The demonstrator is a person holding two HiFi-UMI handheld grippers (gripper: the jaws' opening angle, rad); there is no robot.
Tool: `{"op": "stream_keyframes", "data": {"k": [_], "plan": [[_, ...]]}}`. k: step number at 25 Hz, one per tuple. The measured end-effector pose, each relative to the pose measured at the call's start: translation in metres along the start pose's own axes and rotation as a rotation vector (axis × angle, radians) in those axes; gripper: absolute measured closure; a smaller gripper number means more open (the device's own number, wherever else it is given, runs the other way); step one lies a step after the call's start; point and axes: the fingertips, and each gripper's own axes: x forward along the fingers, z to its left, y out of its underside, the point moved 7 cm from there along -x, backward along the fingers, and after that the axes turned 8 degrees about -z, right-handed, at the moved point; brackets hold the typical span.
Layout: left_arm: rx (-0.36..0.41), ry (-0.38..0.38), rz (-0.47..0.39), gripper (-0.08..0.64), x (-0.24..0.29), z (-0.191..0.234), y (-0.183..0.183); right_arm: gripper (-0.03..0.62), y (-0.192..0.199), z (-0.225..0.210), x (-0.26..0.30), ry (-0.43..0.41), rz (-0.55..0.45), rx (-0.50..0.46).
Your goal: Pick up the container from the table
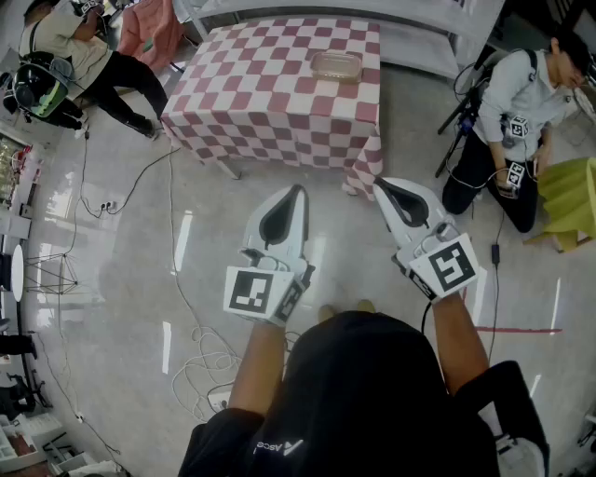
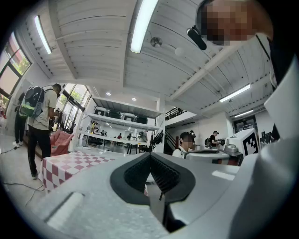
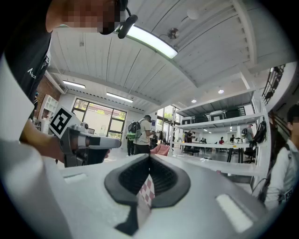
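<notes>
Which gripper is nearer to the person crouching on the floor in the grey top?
Right. In the head view the right gripper is left of the crouching person; the left gripper is farther left, beyond the right one.

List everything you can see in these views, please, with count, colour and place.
table: one, red-and-white checked cloth, ahead of the person
container: one, clear, on the table's far right part
crouching person: one, grey top, right of the table
person with backpack: one, light top, far left
cables: several, pale, floor at left
pink seat: one, top left
yellow-green object: one, right edge
left gripper: one, white and black, shut, empty, short of the table
right gripper: one, white and black, shut, empty
</notes>
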Motion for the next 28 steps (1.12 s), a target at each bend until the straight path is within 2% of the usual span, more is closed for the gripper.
{"op": "stream_keyframes", "data": {"k": [11, 17, 22, 28], "plan": [[-0.008, 0.032, 0.011, 0.549, -0.008, 0.045, 0.002, 0.589, 0.012, 0.016, 0.028, 0.032, 0.016, 0.023], [-0.019, 0.058, -0.034, 0.549, 0.004, 0.078, 0.010, 0.589, 0.032, 0.014, 0.049, 0.060, 0.053, 0.011], [-0.020, 0.055, -0.030, 0.549, 0.043, 0.111, 0.023, 0.589, 0.053, -0.018, 0.084, 0.084, 0.060, 0.006], [-0.003, 0.047, -0.035, 0.549, 0.117, 0.155, 0.051, 0.589, 0.095, -0.086, 0.143, 0.122, 0.078, -0.025]]}}
